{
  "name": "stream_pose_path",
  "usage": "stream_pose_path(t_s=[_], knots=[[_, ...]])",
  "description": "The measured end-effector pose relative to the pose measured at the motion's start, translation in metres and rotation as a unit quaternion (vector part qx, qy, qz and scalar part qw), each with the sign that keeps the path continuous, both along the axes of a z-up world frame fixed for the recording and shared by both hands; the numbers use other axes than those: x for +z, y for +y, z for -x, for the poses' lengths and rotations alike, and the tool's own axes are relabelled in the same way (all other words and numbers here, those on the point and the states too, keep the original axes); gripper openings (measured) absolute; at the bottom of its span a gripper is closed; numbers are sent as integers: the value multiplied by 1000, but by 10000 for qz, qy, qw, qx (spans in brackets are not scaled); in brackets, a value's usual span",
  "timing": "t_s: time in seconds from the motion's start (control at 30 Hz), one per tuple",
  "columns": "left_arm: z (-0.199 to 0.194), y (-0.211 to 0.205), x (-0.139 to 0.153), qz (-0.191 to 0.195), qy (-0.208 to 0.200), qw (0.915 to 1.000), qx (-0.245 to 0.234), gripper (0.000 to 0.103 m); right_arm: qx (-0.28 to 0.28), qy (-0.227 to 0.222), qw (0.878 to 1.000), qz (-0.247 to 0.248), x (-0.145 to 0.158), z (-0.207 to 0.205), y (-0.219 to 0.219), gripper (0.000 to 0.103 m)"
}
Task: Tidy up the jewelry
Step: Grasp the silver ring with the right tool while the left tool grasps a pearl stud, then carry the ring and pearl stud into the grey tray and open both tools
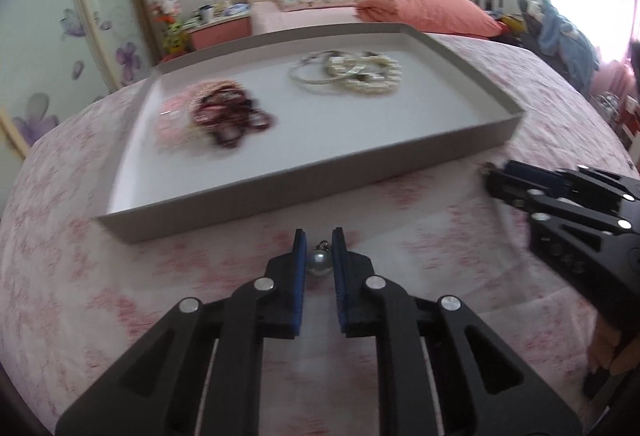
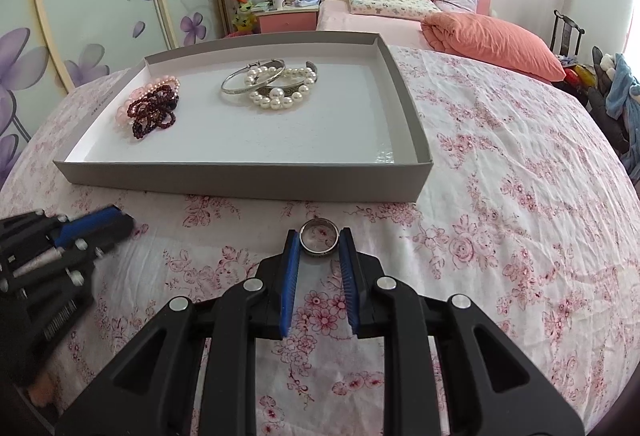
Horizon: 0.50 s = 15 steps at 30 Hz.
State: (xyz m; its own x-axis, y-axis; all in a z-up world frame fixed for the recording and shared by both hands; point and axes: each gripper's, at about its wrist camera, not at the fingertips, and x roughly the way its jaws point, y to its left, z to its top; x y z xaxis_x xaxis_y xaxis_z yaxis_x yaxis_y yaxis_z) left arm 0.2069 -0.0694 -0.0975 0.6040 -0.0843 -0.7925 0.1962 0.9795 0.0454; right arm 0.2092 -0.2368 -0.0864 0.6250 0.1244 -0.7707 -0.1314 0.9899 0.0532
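The left tool [image 1: 319, 250] is closed on a pearl pendant [image 1: 319, 263], its blue pads touching the bead on either side just in front of the tray [image 1: 304, 181]; the grip sits at the bead's widest part, probably so the round surface cannot slip out. The right tool [image 2: 320, 248] is clamped across a metal ring [image 2: 319, 242], also just in front of the tray, with the pads at opposite points of the band so that the ring lies flat between them. Both pieces appear ready to be carried into the tray, though whether either has left the cloth cannot be told. Inside the tray, dark red and pink bead bracelets [image 2: 152, 107] lie at the left end, and pearl bracelets with silver bangles [image 2: 272, 85] lie near the middle, which suggests sorting by kind; the right end is bare. The tray rests on a table [image 2: 500, 195] draped in a white cloth printed with pink flowers, slightly creased. Beyond the tray stand a bed [image 2: 360, 21] with an orange quilt, a pink nightstand [image 2: 286, 17] and wardrobe doors [image 2: 100, 15] painted with purple flowers
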Motion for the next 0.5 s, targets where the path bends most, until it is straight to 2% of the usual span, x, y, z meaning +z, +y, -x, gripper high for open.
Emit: stream_pose_path(t_s=[0.23, 0.5], knots=[[-8, 62, 2, -82, -16, 9967, 804, 14, 235, -6, 9997, 20, 1, 0, 19, 21], [-4, 79, 5, 96, -82, 9952, 968, 14, 282, -15, 9996, 71, 1, 1, 24, 21]])
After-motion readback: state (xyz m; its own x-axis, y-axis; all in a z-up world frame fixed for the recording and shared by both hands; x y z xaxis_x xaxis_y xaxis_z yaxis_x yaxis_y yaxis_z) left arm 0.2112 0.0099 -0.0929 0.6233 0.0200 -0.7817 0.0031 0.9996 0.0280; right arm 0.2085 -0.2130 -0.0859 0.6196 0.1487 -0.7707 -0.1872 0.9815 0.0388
